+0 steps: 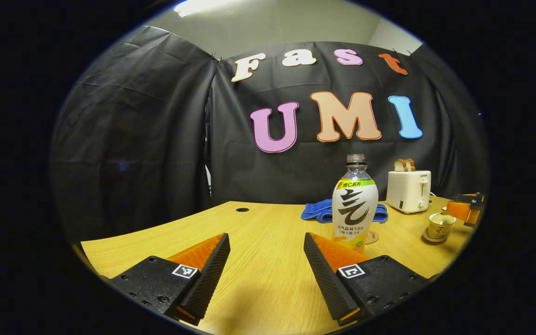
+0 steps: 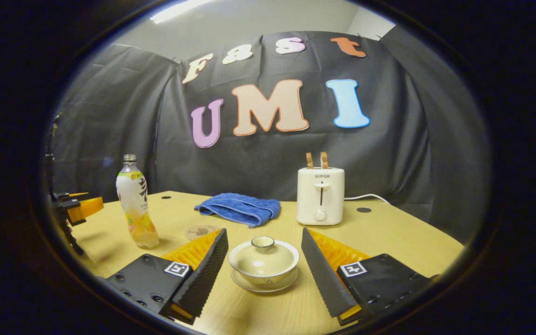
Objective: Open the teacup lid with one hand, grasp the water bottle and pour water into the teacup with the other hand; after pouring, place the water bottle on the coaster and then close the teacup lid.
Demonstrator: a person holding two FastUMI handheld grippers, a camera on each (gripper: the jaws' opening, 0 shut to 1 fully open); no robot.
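Observation:
A clear capless water bottle (image 1: 355,204) with a white and green label stands upright on the wooden table, just beyond my left gripper's right finger. My left gripper (image 1: 266,260) is open over bare table, the bottle a little right of its gap. A cream lidded teacup (image 2: 263,260) on a saucer sits between the fingers of my right gripper (image 2: 264,267), which is open around it without touching. The lid is on the cup. In the left gripper view the teacup (image 1: 440,225) is at far right. A round coaster (image 2: 201,231) lies beside the bottle (image 2: 135,204).
A blue towel (image 2: 240,208) lies folded mid-table. A white toaster (image 2: 320,195) with two bread slices stands behind the cup, its cord trailing right. The left gripper (image 2: 77,207) shows at the far left of the right gripper view. Table holes (image 1: 242,210) sit near the back edge.

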